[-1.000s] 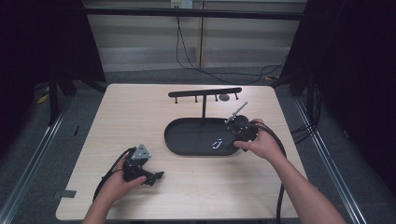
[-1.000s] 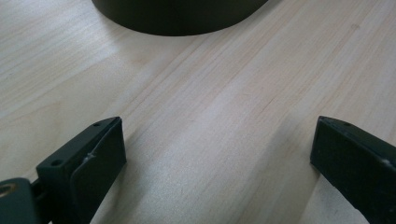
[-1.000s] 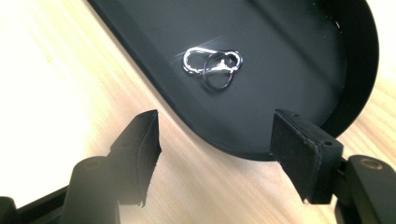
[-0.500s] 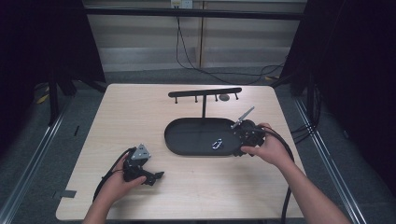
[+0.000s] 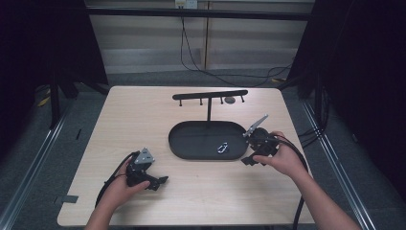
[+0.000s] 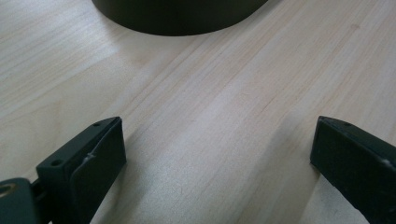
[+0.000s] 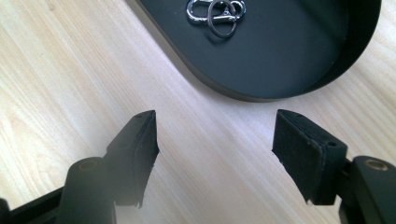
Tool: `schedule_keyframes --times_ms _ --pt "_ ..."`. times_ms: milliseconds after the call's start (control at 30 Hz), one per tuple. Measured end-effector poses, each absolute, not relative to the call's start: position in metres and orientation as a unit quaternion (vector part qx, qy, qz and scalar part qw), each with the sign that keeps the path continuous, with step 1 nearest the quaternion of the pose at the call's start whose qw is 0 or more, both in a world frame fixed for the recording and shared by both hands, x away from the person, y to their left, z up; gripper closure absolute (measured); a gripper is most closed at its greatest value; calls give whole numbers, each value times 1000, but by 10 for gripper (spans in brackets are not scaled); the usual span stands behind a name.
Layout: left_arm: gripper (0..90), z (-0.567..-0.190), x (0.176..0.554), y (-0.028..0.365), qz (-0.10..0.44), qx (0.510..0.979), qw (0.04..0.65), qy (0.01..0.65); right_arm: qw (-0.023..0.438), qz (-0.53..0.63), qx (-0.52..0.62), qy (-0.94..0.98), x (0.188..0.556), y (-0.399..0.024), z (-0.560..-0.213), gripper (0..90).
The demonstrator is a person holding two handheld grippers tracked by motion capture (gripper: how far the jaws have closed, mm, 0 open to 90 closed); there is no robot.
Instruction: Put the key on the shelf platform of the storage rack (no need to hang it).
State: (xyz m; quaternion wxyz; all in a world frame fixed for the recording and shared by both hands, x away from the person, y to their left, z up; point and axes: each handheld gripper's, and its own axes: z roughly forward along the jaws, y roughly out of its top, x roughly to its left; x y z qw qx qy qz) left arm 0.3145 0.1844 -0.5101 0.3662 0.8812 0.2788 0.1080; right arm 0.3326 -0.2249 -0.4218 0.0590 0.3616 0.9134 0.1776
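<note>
While the high view looks down on the pale wooden counter [image 5: 143,124], the small silver metal carabiner clip [image 5: 223,148] lies flat in the right half of the black oval metal tray [image 5: 191,141], from whose far rim a thin black post rises to a black peg rack [image 5: 210,95]. Just beside the tray's right end the right hand-held gripper [image 5: 250,161] is released, nothing between its jaws; the left hand-held gripper [image 5: 159,183] rests near the front left, well apart from the tray. Seen in the left gripper view, that gripper's jaws stand wide over bare wood. Seen in the right gripper view, the shiny clip [image 7: 215,12], an oval loop overlapped by a round ring, lies beyond the spread jaws.
</note>
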Motion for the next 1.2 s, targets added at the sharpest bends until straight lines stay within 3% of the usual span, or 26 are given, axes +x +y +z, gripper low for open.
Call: schedule_keyframes --times_ms 1200 --pt "30 -510 315 184 108 881 366 279 53 186 376 906 306 -258 -441 313"
